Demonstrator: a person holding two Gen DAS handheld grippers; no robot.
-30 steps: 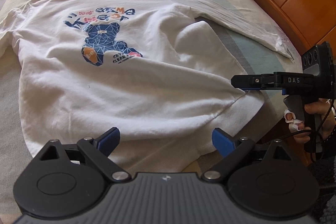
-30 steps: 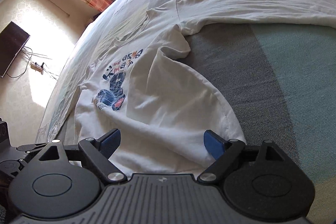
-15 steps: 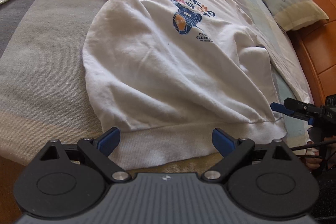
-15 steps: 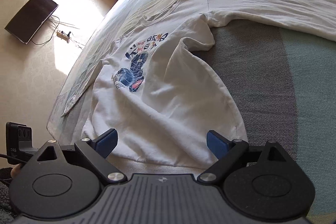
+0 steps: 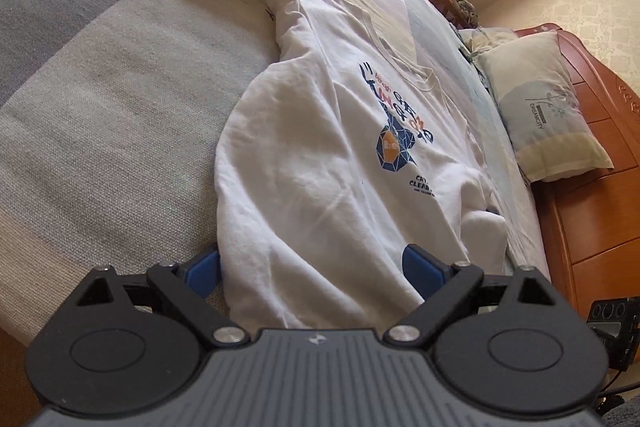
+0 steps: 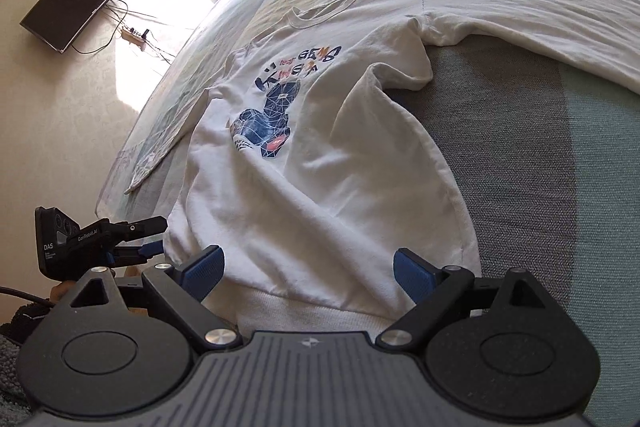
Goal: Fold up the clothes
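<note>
A white long-sleeved shirt (image 5: pixel 320 187) with a blue bear print lies face up on the bed, sleeves spread out; it also shows in the right wrist view (image 6: pixel 320 167). My left gripper (image 5: pixel 314 271) is open, its blue pads on either side of the shirt's bottom left corner. My right gripper (image 6: pixel 308 269) is open over the hem near the bottom right corner. The left gripper also shows at the hem's other end in the right wrist view (image 6: pixel 148 239).
The bed cover (image 5: pixel 100 107) has grey, beige and pale green blocks. A pillow (image 5: pixel 548 119) lies against the wooden headboard (image 5: pixel 600 187). A dark TV (image 6: pixel 72 3) and cables are by the wall. The bed edge is just below both grippers.
My left gripper has swung left and moved in on the shirt's bottom left corner. My right gripper has come closer to the hem. Both have stayed open.
</note>
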